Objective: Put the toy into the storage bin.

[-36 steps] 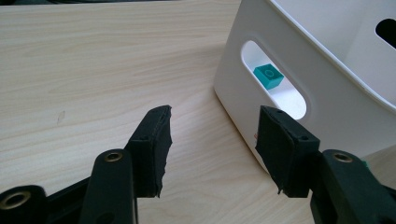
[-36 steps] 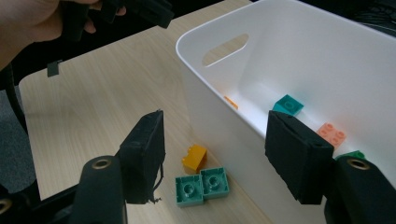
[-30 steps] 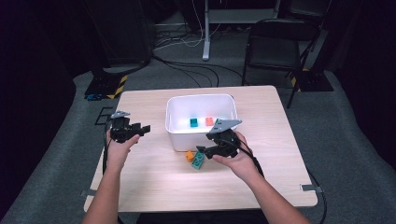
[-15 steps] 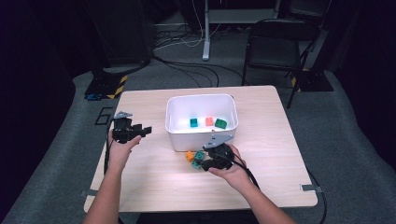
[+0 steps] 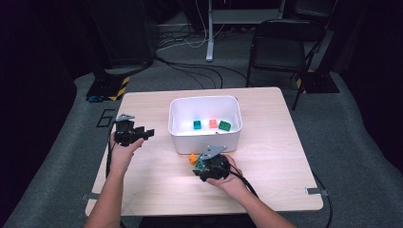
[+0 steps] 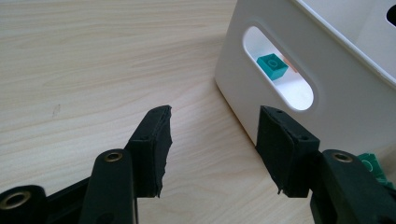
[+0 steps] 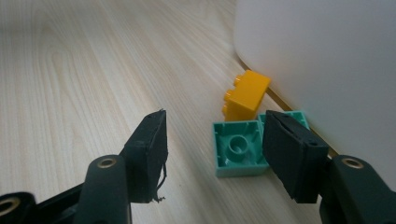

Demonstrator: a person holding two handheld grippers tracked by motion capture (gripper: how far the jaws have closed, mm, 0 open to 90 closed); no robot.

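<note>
Teal brick (image 7: 239,148), lying hollow side up, is seen just ahead of the right gripper (image 7: 212,144), whose jaws have just been closing yet stand apart with nothing pressed. It is lodged against the white bin (image 5: 204,124) beside an orange brick (image 7: 245,94), near the table's (image 5: 266,190) front edge. Light, stiff, slick plastic is judged best pinched across its flat side walls; the left gripper (image 6: 212,140) is held open near the left edge.
</note>
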